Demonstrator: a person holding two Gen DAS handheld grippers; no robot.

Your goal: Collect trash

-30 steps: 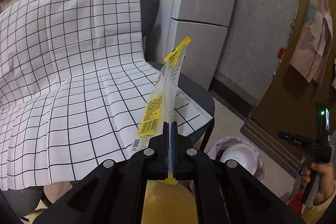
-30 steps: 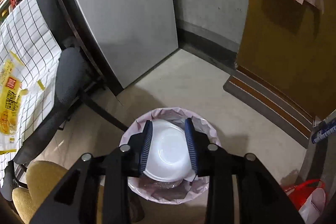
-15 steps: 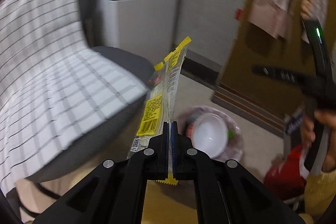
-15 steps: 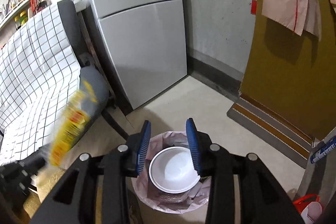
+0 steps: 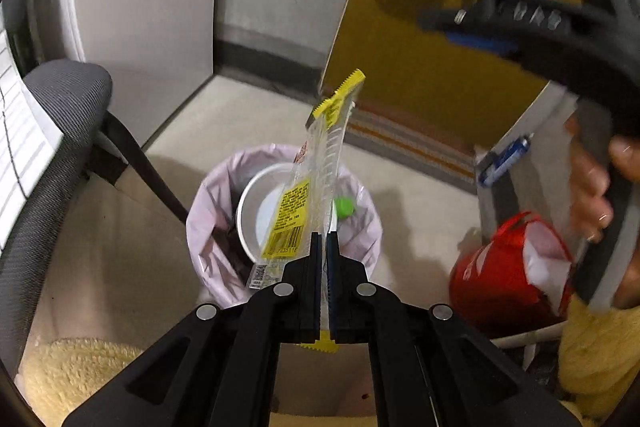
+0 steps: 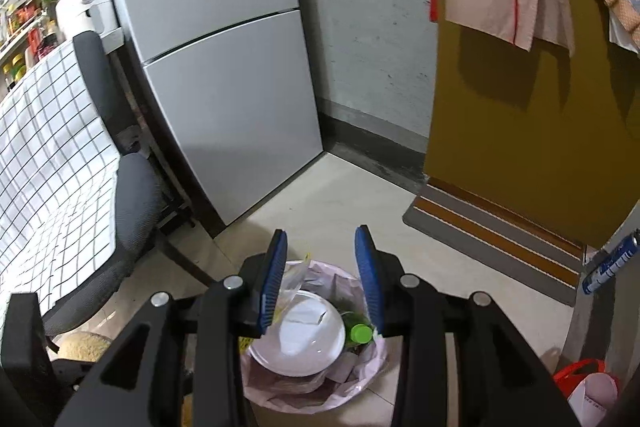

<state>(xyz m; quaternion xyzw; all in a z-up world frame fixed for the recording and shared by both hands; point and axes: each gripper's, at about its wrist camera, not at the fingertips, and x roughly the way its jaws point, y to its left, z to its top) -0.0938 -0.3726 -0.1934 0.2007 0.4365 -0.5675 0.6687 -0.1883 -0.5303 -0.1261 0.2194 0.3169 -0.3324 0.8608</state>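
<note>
My left gripper is shut on a clear and yellow snack wrapper and holds it upright over a trash bin with a pink liner. In the bin lie a white bowl and a green bottle cap. My right gripper is open and empty, raised above the same bin, where the bowl, the green cap and part of the wrapper show. The right gripper's body also shows in the left wrist view, held by a hand.
A grey office chair draped with a checked cloth stands to the left. A grey fridge is behind it. A yellow door with a striped mat is to the right. A red bag sits right of the bin.
My left gripper has swung right from the chair with the wrapper and now holds it over the bin. My right gripper has lifted up and back from the bin.
</note>
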